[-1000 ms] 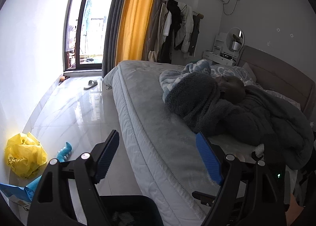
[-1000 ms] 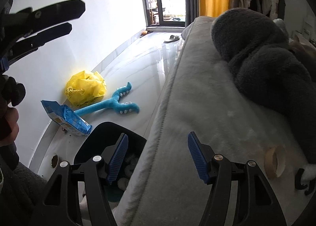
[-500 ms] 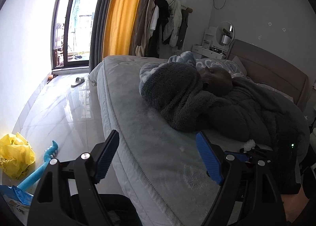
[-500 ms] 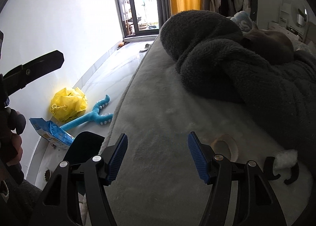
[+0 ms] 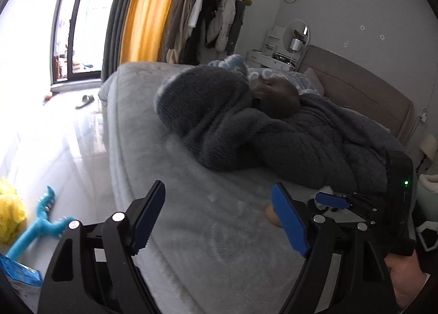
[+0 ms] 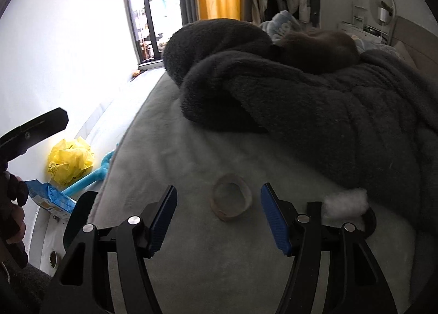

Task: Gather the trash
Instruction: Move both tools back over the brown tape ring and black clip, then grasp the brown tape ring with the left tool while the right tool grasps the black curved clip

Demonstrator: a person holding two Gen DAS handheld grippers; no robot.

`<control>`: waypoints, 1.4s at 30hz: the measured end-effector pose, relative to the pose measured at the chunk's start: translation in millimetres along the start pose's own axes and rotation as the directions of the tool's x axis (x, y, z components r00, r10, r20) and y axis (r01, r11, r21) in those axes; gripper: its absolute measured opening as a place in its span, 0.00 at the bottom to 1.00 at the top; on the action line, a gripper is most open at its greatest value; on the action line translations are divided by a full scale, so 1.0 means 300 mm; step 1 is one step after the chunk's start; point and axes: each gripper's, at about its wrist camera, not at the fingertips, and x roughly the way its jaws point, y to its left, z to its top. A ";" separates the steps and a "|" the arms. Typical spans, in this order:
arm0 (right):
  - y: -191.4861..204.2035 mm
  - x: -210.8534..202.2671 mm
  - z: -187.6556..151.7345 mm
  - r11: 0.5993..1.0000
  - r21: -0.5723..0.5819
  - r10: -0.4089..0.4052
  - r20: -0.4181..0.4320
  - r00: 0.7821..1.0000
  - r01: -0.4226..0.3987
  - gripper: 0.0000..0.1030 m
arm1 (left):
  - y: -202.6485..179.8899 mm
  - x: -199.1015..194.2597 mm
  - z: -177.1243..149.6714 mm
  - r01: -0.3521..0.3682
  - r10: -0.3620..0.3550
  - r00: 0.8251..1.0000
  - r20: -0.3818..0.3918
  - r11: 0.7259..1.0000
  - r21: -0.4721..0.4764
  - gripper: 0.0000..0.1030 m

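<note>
Two tools are over the bed, and both have their jaws spread wide with nothing between them. My right tool is the one lined up for the next pick: the empty cardboard tape ring lies flat on the grey bed cover straight ahead of it, in the gap between the two blue pads and a little beyond their tips, not touching either. Its hole faces up, so it has no real long axis; I judge I can push forward and down and close across the rim from either side. A white tuft of stuffing sits to the right of that ring, at the foot of the dark fleece blanket, partly behind my right tool's outer finger.

My left tool hangs nearer the bed's floor-side edge, and from its view the ring is only a sliver peeking past its right pad, with the right tool just beyond. So my right hand is clearly nearer.

Down on the floor by the wall lie a yellow bag, a blue packet and a blue toy, with the black bin close against the bed's edge.
</note>
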 end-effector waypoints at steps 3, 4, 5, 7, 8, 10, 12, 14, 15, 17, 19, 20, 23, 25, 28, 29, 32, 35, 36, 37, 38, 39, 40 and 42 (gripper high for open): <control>-0.046 -0.006 -0.014 0.999 0.026 -0.019 -0.002 1.000 0.019 0.62 | -0.032 0.027 -0.011 0.010 -0.010 1.000 -0.014 1.000 0.008 0.80; -0.067 -0.008 -0.020 0.999 0.038 -0.025 -0.003 1.000 0.025 0.62 | -0.043 0.033 -0.015 0.011 -0.011 1.000 -0.018 1.000 0.012 0.80; -0.082 -0.006 -0.024 0.999 0.047 -0.027 -0.006 1.000 0.027 0.62 | -0.053 0.041 -0.017 0.012 -0.012 1.000 -0.022 1.000 0.016 0.80; -0.108 -0.006 -0.029 0.998 0.062 -0.030 -0.010 1.000 0.030 0.62 | -0.076 0.057 -0.025 0.012 -0.011 0.999 -0.031 1.000 0.025 0.80; -0.125 -0.005 -0.035 0.997 0.070 -0.035 -0.012 0.999 0.035 0.62 | -0.084 0.064 -0.029 0.010 -0.009 0.999 -0.034 1.000 0.030 0.80; -0.147 -0.004 -0.040 0.996 0.077 -0.049 -0.014 0.999 0.050 0.62 | -0.104 0.086 -0.036 0.003 -0.001 0.999 -0.042 0.999 0.041 0.79; -0.179 -0.002 -0.052 0.994 0.096 -0.054 -0.020 0.998 0.055 0.61 | -0.112 0.103 -0.042 0.002 0.000 0.999 -0.051 0.999 0.039 0.79; -0.207 0.000 -0.060 0.991 0.119 -0.055 -0.024 0.998 0.057 0.58 | -0.122 0.118 -0.049 0.005 -0.003 0.998 -0.061 0.999 0.038 0.79; -0.216 0.000 -0.063 0.991 0.124 -0.056 -0.025 0.998 0.059 0.57 | -0.131 0.127 -0.053 0.004 -0.002 0.998 -0.065 0.999 0.044 0.79; -0.229 0.001 -0.069 0.990 0.126 -0.065 -0.028 0.997 0.068 0.55 | -0.146 0.143 -0.059 0.001 0.002 0.997 -0.074 0.999 0.051 0.78; -0.240 0.006 -0.075 0.989 0.129 -0.065 -0.034 0.997 0.069 0.52 | -0.161 0.160 -0.066 0.002 0.003 0.997 -0.083 0.999 0.052 0.78; -0.247 0.011 -0.080 0.989 0.132 -0.067 -0.040 0.997 0.072 0.50 | -0.167 0.167 -0.069 0.002 0.002 0.996 -0.086 0.999 0.052 0.78; -0.263 0.020 -0.095 0.987 0.137 -0.077 -0.052 0.996 0.083 0.45 | -0.187 0.193 -0.077 0.006 -0.001 0.995 -0.097 0.999 0.053 0.77; -0.273 0.026 -0.104 0.986 0.149 -0.072 -0.060 0.996 0.080 0.42 | -0.204 0.207 -0.085 0.011 -0.005 0.994 -0.105 0.998 0.054 0.77; -0.286 0.041 -0.123 0.984 0.158 -0.067 -0.075 0.995 0.078 0.36 | -0.228 0.226 -0.092 0.015 -0.008 0.993 -0.118 0.998 0.062 0.77; -0.290 0.047 -0.126 0.984 0.156 -0.071 -0.078 0.994 0.082 0.35 | -0.234 0.231 -0.094 0.013 -0.005 0.993 -0.119 0.998 0.065 0.77; -0.300 0.054 -0.131 0.983 0.163 -0.075 -0.072 0.995 0.086 0.30 | -0.250 0.251 -0.102 0.015 -0.007 0.992 -0.129 0.998 0.062 0.77; -0.311 0.055 -0.131 0.981 0.169 -0.088 -0.064 0.994 0.098 0.22 | -0.258 0.273 -0.114 0.017 -0.009 0.989 -0.147 0.999 0.047 0.75; -0.313 0.056 -0.132 0.981 0.169 -0.088 -0.065 0.994 0.098 0.21 | -0.263 0.279 -0.119 0.016 -0.010 0.988 -0.155 0.999 0.040 0.74; -0.315 0.054 -0.134 0.981 0.169 -0.085 -0.065 0.994 0.095 0.21 | -0.265 0.289 -0.124 0.019 -0.014 0.986 -0.164 0.999 0.029 0.72; -0.316 0.053 -0.134 0.982 0.168 -0.082 -0.065 0.995 0.092 0.21 | -0.267 0.298 -0.127 0.022 -0.019 0.985 -0.172 1.000 0.019 0.72; -0.317 0.051 -0.135 0.982 0.168 -0.080 -0.063 0.995 0.090 0.21 | -0.271 0.307 -0.131 0.024 -0.021 0.984 -0.178 1.000 0.013 0.72; -0.318 0.048 -0.135 0.982 0.169 -0.078 -0.062 0.995 0.088 0.21 | -0.276 0.316 -0.135 0.023 -0.020 0.983 -0.182 1.000 0.013 0.71; -0.323 0.037 -0.138 0.982 0.175 -0.067 -0.057 0.996 0.076 0.20 | -0.290 0.331 -0.143 0.021 -0.016 0.982 -0.189 1.000 0.024 0.71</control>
